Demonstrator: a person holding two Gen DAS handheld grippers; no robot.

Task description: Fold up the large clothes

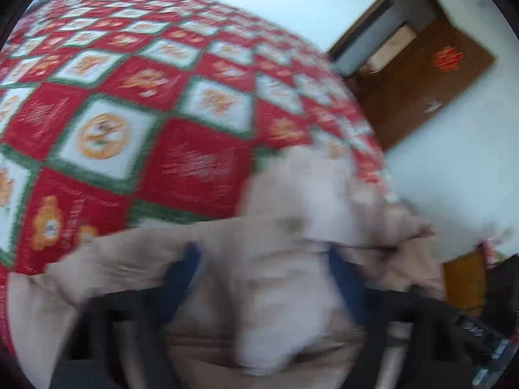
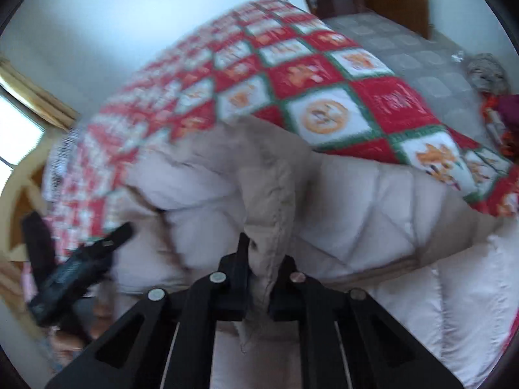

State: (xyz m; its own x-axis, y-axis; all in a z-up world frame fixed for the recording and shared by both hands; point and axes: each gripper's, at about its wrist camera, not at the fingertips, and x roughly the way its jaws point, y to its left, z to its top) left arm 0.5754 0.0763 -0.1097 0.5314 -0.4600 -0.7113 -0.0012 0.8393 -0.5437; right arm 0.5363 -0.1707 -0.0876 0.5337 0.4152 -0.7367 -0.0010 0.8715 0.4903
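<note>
I find the beige padded jacket (image 2: 340,201) bunched at the near edge of the bed, on the red patchwork quilt (image 2: 324,74). My right claw (image 2: 261,278) is clamped narrow on a raised seam ridge running straight ahead. My left claw (image 1: 259,278) stands wide, blue fingers (image 1: 181,275) straddling fabric; whether it grips I cannot tell. The jacket's bulk lies ahead of both claws, the right one better placed.

Pale walls (image 1: 292,0), brown door (image 1: 428,77), bright window (image 2: 16,129).
</note>
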